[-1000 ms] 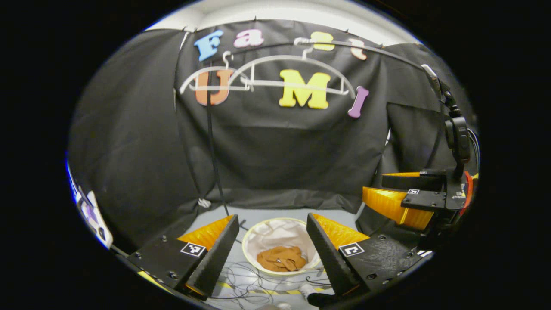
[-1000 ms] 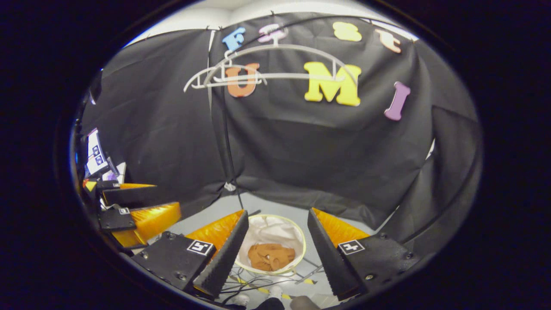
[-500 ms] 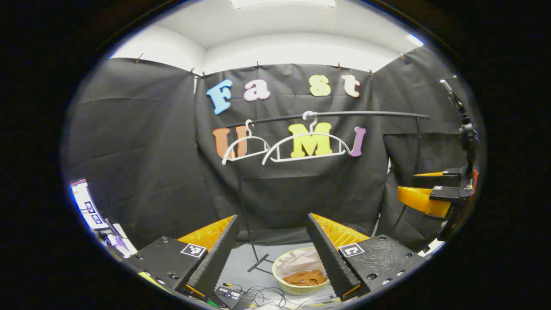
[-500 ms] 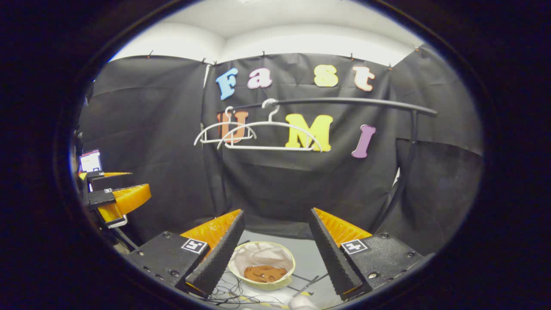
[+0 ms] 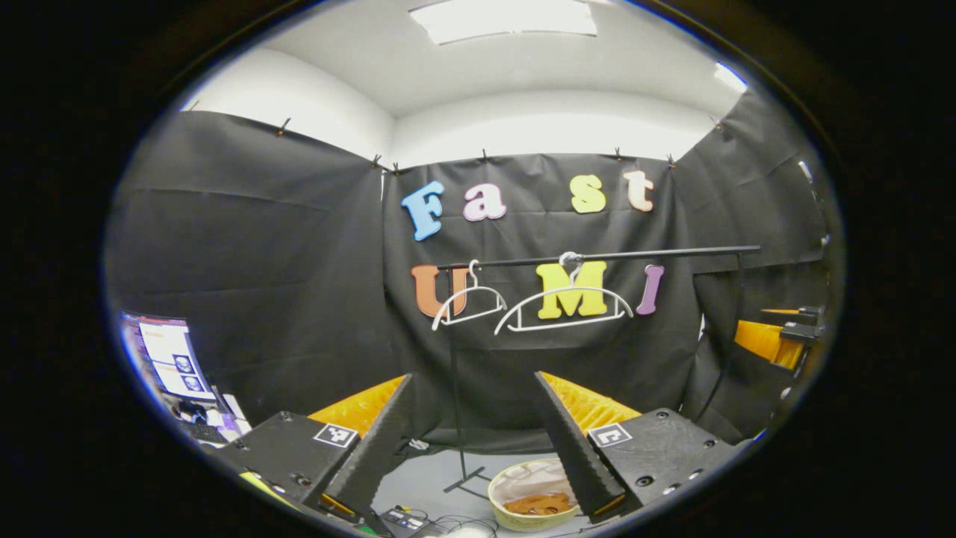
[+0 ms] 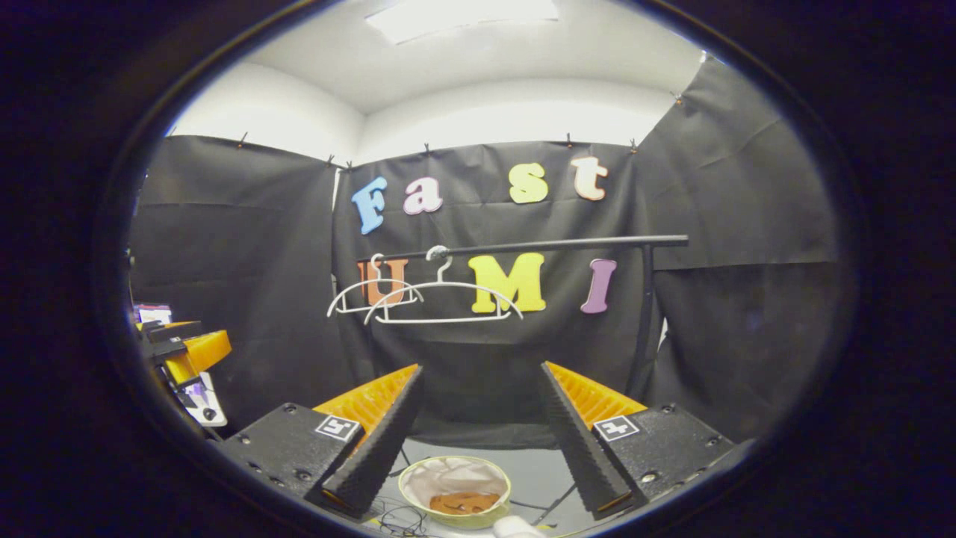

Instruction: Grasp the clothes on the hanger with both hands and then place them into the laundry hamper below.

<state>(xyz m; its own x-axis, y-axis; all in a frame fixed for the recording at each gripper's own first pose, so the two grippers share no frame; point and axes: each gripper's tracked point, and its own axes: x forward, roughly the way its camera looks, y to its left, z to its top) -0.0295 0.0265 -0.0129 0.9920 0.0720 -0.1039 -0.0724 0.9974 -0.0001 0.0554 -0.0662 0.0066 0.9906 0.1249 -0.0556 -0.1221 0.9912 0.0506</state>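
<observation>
Both hangers [image 5: 563, 310] bare, brown garment [image 6: 464, 502] in hamper [image 6: 454, 489] (drop looks done). Left gripper [image 5: 472, 437] and right gripper [image 6: 478, 430] wide open, holding nothing.

Rail [image 5: 597, 257]: black, ran level in front of the cloth wall, on a black stand [image 5: 457, 418].
Screen [image 5: 168, 357]: lit, at the left edge.
Cables [image 6: 392, 515]: lay tangled on the grey floor [image 6: 530, 478].
Ceiling light [image 5: 504, 16]: was on.
</observation>
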